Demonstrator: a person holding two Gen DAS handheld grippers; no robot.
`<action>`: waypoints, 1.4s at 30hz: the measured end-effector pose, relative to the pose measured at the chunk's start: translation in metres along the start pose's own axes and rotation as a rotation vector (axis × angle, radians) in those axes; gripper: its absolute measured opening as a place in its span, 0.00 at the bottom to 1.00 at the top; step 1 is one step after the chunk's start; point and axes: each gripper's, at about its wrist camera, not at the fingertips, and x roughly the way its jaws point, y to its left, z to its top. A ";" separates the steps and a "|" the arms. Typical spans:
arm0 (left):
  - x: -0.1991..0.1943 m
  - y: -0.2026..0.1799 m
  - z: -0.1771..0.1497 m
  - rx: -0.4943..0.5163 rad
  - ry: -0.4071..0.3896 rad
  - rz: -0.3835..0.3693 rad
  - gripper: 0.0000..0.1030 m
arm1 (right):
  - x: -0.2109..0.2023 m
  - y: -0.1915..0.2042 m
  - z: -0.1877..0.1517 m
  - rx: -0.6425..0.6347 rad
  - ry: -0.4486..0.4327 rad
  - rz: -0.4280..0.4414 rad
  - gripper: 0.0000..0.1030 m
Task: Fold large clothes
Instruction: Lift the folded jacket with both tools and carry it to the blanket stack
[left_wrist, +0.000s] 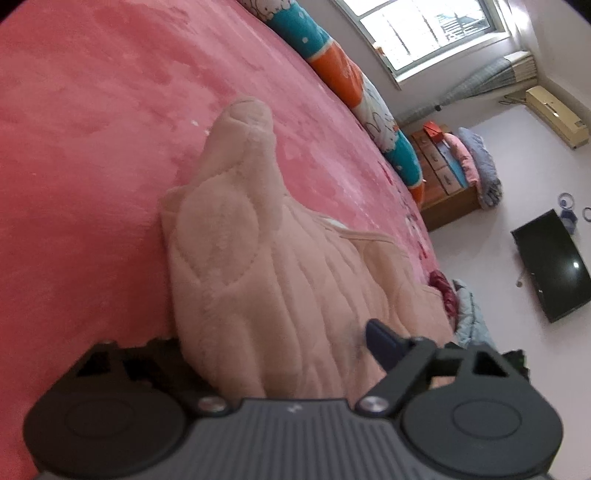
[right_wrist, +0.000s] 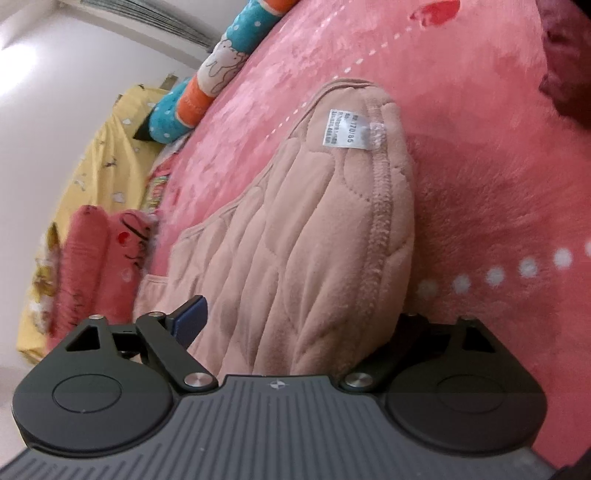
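A thick quilted pale pink garment (left_wrist: 258, 240) lies on a pink plush bed cover (left_wrist: 92, 147). One end of it rises in a bunched ridge into my left gripper (left_wrist: 273, 332). The blue finger (left_wrist: 384, 341) presses its right side; the other finger is hidden behind the cloth. In the right wrist view the same garment (right_wrist: 314, 221) shows a seam and a white size label (right_wrist: 345, 129). It fills the wide jaws of my right gripper (right_wrist: 301, 314). That gripper's blue finger (right_wrist: 190, 319) bears on the left side, and cloth covers the other finger.
A blue, orange and white bolster (left_wrist: 332, 62) runs along the bed's far edge. Past it stand a wooden dresser (left_wrist: 439, 173) with piled bedding, a black screen (left_wrist: 550, 266) and a window (left_wrist: 424, 29). Pink pillows (right_wrist: 92, 258) and dark red cloth (right_wrist: 565, 74) lie nearby.
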 end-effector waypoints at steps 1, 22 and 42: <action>-0.002 -0.001 -0.001 0.002 -0.009 0.012 0.68 | -0.001 0.003 -0.001 -0.008 -0.008 -0.017 0.97; -0.036 -0.085 -0.018 0.083 -0.156 0.040 0.39 | -0.069 0.069 -0.057 -0.379 -0.302 -0.351 0.57; 0.073 -0.337 0.002 0.343 -0.091 -0.309 0.38 | -0.295 -0.001 0.002 -0.337 -0.800 -0.450 0.56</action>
